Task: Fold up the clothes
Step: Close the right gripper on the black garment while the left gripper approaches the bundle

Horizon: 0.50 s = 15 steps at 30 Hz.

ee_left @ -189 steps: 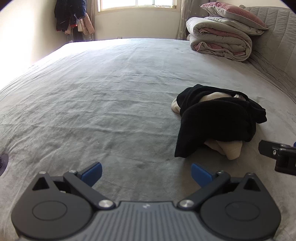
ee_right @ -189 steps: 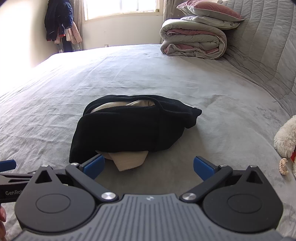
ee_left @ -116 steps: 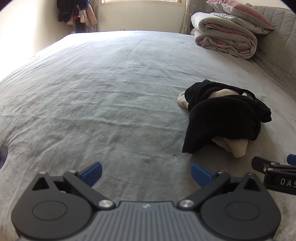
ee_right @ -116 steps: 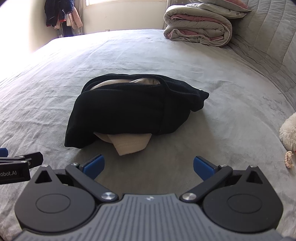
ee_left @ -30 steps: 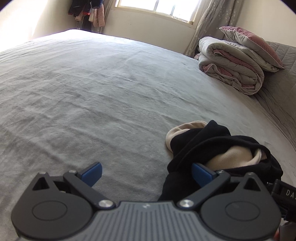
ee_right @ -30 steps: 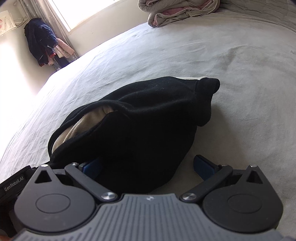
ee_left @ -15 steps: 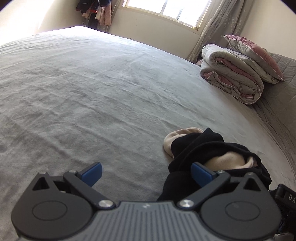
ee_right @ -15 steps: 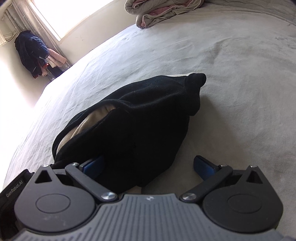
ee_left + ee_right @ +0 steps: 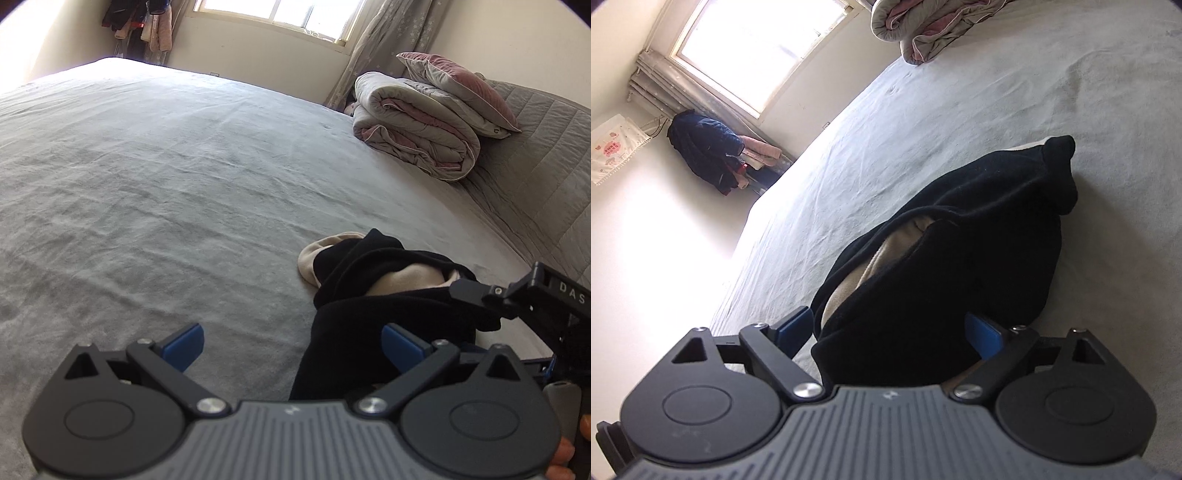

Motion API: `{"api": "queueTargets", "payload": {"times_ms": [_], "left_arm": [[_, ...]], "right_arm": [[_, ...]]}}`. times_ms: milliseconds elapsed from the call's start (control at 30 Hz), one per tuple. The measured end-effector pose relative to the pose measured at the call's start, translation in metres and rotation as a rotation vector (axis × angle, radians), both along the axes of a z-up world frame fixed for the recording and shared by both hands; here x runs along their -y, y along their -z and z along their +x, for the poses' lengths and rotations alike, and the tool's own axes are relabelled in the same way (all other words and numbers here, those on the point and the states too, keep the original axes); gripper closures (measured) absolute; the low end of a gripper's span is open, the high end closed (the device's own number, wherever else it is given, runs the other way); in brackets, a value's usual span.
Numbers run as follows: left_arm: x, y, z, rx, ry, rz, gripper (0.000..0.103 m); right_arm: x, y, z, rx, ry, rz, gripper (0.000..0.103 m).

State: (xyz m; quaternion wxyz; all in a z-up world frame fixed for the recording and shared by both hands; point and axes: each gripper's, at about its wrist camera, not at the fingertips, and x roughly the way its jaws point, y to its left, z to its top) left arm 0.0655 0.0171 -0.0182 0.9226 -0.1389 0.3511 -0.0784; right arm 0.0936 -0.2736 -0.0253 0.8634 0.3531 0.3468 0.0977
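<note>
A black garment (image 9: 960,258) with a beige lining (image 9: 849,291) lies crumpled on the grey bed (image 9: 997,92). In the right wrist view its near end sits between the jaws of my right gripper (image 9: 888,332), which are closing; the right blue pad touches the cloth and the left pad stands just beside it. In the left wrist view my left gripper (image 9: 293,347) is open low over the bed, and the black garment (image 9: 369,332) overlaps its right pad. One black finger (image 9: 476,291) of the right gripper rests on the pile at the right.
A folded quilt (image 9: 417,129) with a pink pillow (image 9: 458,85) on top sits at the head of the bed, by the padded headboard (image 9: 535,155). Coats (image 9: 701,147) hang in the far corner under the window. Wide bare sheet (image 9: 147,184) stretches to the left.
The right gripper's jaws have narrowed around the garment's near end, and that view has rolled and tilted up. The left gripper has risen a little and drifted along the bed, still open.
</note>
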Motion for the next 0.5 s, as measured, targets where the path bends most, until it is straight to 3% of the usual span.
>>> {"api": "queueTargets", "payload": {"times_ms": [67,167,233,267,500], "left_arm": [[-0.001,0.000,-0.003,0.000,0.011,0.002,0.000],[-0.005,0.000,-0.007,-0.009,0.024,-0.002,0.000],[-0.006,0.000,-0.008,-0.011,0.024,-0.002,0.000],[-0.007,-0.001,-0.008,-0.013,0.024,-0.003,0.000],[-0.007,-0.004,-0.011,-0.011,0.031,-0.019,0.000]], "right_arm": [[-0.001,0.001,0.002,0.002,0.017,-0.037,0.032],[0.000,0.001,0.001,0.015,0.004,-0.030,0.055],[0.000,-0.001,-0.001,0.027,-0.013,-0.029,0.081],[0.000,-0.002,-0.003,0.031,-0.022,-0.029,0.089],[0.001,-0.002,-0.013,0.049,-0.061,-0.094,0.092]]}}
